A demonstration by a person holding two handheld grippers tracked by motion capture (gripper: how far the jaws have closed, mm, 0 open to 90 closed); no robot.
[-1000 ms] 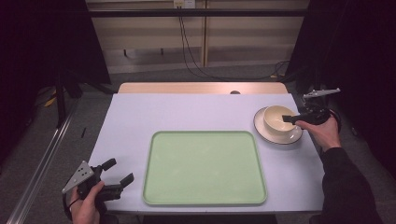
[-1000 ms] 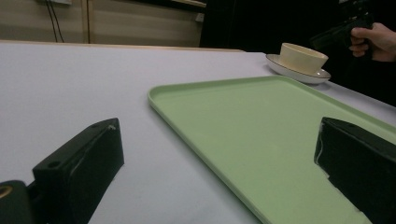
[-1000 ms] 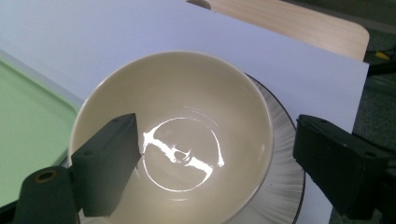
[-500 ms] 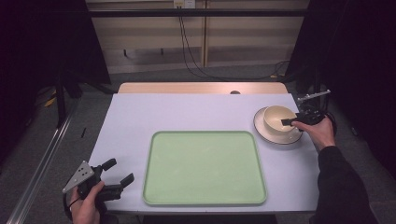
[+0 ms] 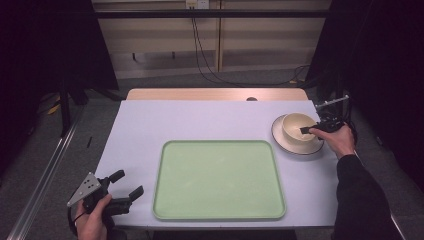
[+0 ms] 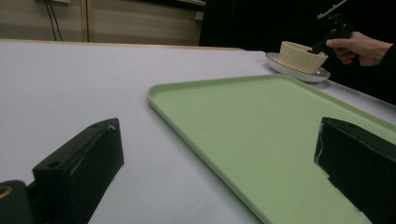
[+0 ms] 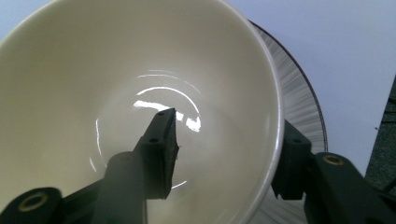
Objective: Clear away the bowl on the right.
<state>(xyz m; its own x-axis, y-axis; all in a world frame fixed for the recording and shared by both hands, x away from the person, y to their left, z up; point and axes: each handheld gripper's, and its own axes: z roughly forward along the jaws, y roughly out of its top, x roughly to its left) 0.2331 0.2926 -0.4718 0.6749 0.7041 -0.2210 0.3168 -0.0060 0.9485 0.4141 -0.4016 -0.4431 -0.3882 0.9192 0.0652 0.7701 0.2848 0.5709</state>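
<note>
At the table's near left corner the left gripper (image 5: pixel 117 192) is idling, fingers wide and empty. The green tray (image 5: pixel 218 180) is lying bare. Farther right, the right gripper (image 7: pixel 224 154) is straddling the bowl (image 5: pixel 298 127) wall on its saucer (image 5: pixel 280 142), fingers having just been closing, not yet clamped; lifting seems left.

Grey floor (image 5: pixel 45 165); pale wall panels (image 5: pixel 160 45); dangling black cables (image 5: pixel 200 50).
</note>
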